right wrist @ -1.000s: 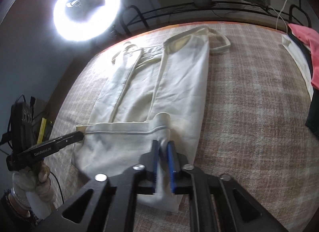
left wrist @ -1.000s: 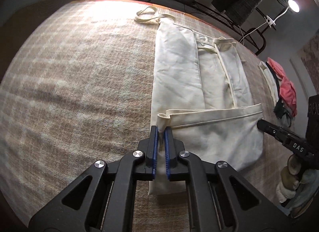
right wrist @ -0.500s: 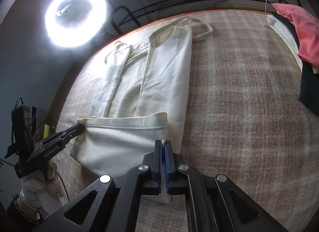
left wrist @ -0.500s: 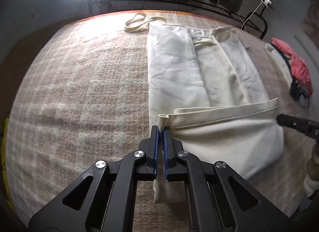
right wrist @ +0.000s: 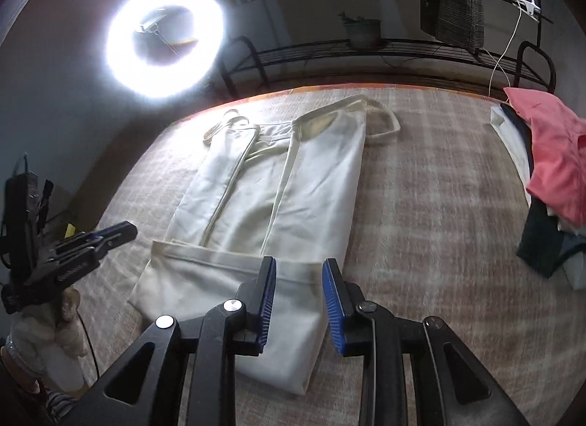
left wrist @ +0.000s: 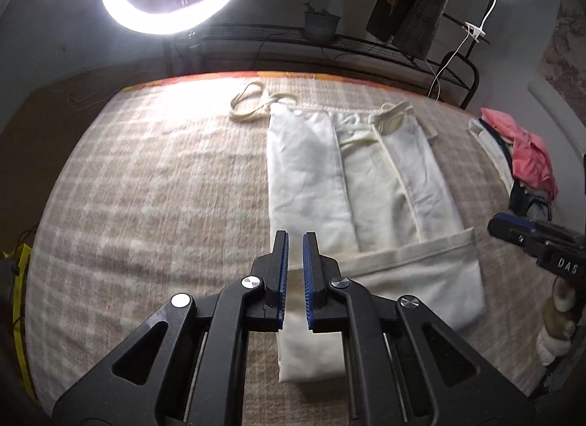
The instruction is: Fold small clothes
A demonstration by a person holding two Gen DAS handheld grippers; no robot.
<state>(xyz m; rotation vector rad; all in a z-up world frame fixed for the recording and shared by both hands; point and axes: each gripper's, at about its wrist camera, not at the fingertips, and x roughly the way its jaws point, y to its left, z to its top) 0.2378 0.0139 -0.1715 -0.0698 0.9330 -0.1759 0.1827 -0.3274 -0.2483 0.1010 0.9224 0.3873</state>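
Cream apron (left wrist: 307, 177) lies flat on the plaid blanket (left wrist: 154, 188), near hem folded up across it, straps at the far end. Left tool (left wrist: 295, 239) hovers over the fold's left corner, fingers slightly parted, holding nothing. Right tool (right wrist: 299, 266) over the right corner, wider apart, empty. Clothes pile (right wrist: 549, 155) at right; ring light (right wrist: 164, 39) beyond the far edge.

The left tool (left wrist: 295, 272) hid part of the cream garment's (left wrist: 311, 177) folded hem. The clothes pile (right wrist: 549, 169) ran off the frame's right edge. Motion blurred the bed cover (right wrist: 439, 213).
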